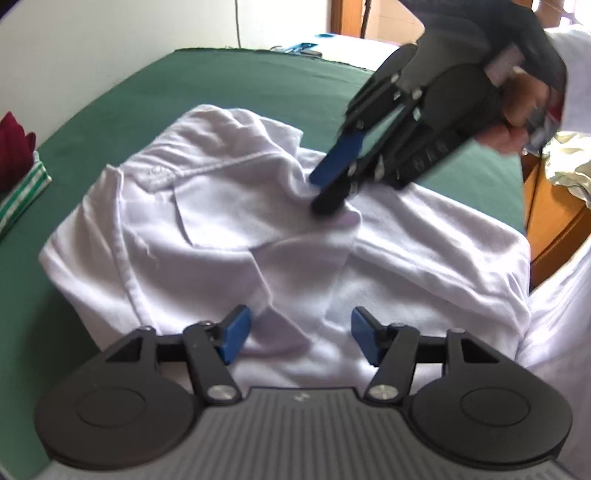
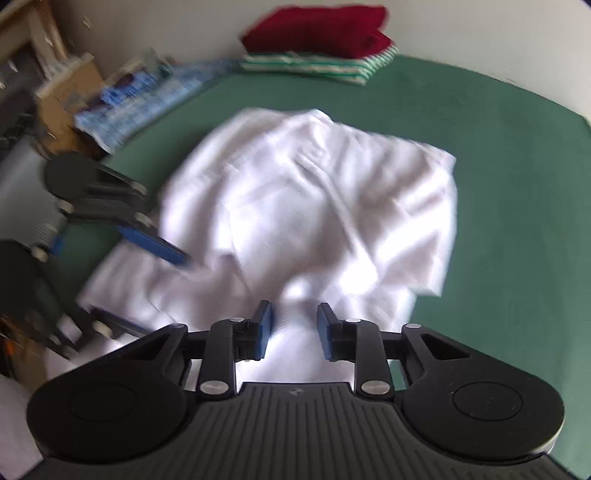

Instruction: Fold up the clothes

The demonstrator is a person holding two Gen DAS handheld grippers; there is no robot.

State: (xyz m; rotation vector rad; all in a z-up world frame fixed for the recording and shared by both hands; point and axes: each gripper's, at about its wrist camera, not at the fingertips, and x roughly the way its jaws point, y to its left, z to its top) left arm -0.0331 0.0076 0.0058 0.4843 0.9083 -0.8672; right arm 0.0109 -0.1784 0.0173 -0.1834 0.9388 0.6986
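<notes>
- On the green table cover (image 1: 122, 110) lies my task piece, a white shirt (image 1: 229, 236), partly folded and rumpled, its buttoned placket and a pocket flap facing up in the left wrist view.
- From the right wrist view the same shirt (image 2: 314, 206) fills the middle of the green surface (image 2: 498, 184), though that picture is smeared with motion blur and I can read little detail from it.
- My left gripper (image 1: 301, 341) sits at the shirt's near edge, over the cloth, its blue pads spread wide with white fabric showing between them and nothing pinched.
- My right gripper (image 1: 327, 190) reaches in from the upper right of the left view, tips down on a raised wrinkle near the shirt's middle. In its own view (image 2: 293, 330) the pads stand apart with a gap between them and white cloth bulges up into that gap; I cannot tell whether the pads actually touch it.
- A hand (image 1: 517, 110) grips the right tool's handle, at the right of the left view.
- Further out, at the far edge of the table, a folded dark red garment (image 2: 317, 31) rests on a green-and-white striped one (image 2: 332, 66).
- Off the table's side stands wooden furniture (image 1: 554, 221), with blurred clutter beyond.
</notes>
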